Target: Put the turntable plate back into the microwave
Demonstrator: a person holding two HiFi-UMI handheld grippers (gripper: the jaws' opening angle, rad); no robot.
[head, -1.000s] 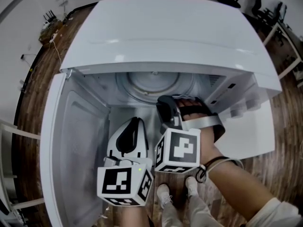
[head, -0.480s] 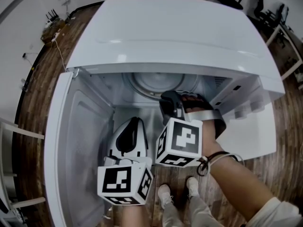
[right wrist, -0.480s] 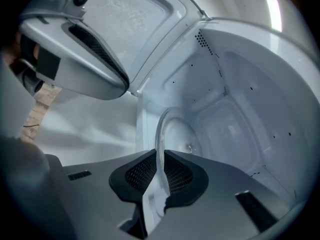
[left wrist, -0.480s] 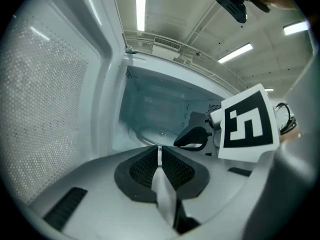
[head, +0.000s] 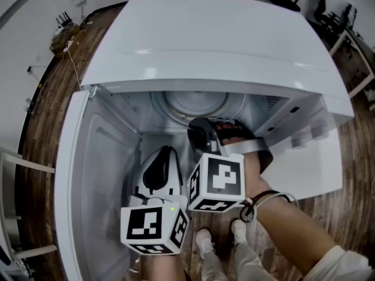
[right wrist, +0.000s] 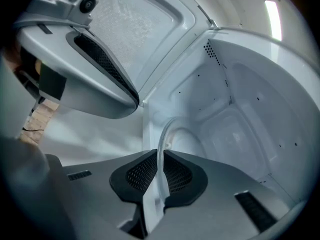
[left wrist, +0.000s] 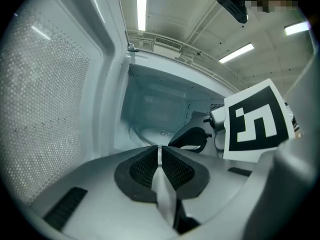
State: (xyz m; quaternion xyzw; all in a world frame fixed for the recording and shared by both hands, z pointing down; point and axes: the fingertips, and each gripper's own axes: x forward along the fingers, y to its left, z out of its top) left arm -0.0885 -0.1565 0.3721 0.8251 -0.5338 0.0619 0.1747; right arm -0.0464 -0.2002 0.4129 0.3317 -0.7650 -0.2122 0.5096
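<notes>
Right claw (right wrist: 161,158): pads closed on the near rim of the round clear glass turntable plate (head: 196,105), which shows edge-on between them in the right gripper view. From the grip the rim curves up and away toward frame centre, into the cavity of the white microwave (head: 217,40). In the head view the plate lies roughly flat, low over the cavity floor at centre frame, with the claw just below it at its front edge. Judgement: the next move turns on settling the plate centred on the floor, so it lies straight ahead of the right claw. Left claw (left wrist: 160,151): pads almost together with nothing held. It sits lower left by the cavity mouth, farther from the plate, which lies ahead of it.
</notes>
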